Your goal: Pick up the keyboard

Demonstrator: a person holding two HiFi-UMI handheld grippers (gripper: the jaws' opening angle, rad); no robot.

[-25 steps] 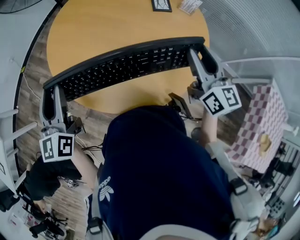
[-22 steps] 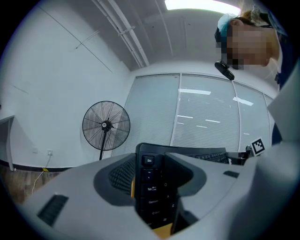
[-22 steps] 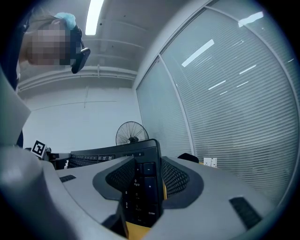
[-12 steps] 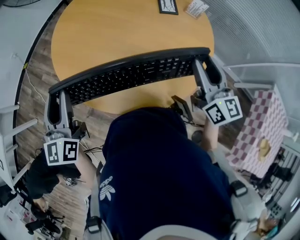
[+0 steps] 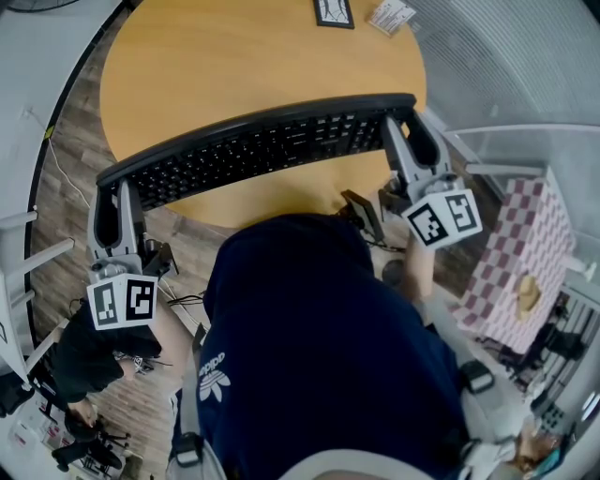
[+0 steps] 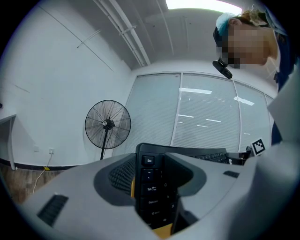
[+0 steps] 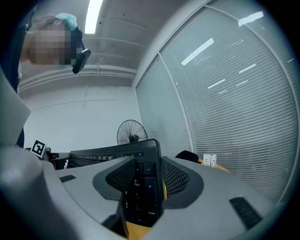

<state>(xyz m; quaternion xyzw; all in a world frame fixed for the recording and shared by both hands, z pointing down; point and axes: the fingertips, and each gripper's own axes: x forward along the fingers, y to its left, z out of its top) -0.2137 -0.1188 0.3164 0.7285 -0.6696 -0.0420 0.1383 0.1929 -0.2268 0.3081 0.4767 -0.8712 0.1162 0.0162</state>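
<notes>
Wood-toned round tabletop [image 5: 216, 66] fills the upper middle of the head view, with grey-brown plank floor [image 5: 66, 178] curving round it at the left and a pink-and-white checked cloth [image 5: 525, 253] at the right edge. A small framed picture [image 5: 335, 11] and a printed card [image 5: 392, 14] lie at the tabletop's far edge, top centre. In the left gripper view a standing fan [image 6: 107, 124] is left of centre before a white wall [image 6: 56, 84], and glass panels [image 6: 206, 117] backed by blinds fill the right half. The black keyboard [image 5: 253, 145] runs across the near part of the tabletop, from the left middle of the head view to the upper right, its left end reaching past the rim over the floor. Whether it rests on the wood or hangs just above it cannot be told. The left tongs [image 5: 112, 187] point away from the body at the left, jaws closed on the keyboard's left end, with the Esc-key corner between the pads. The right tongs [image 5: 405, 117] point the same way at the upper right, jaws clamped on the numeric-pad end. A dark shirt [image 5: 319, 356] fills the lower centre.
</notes>
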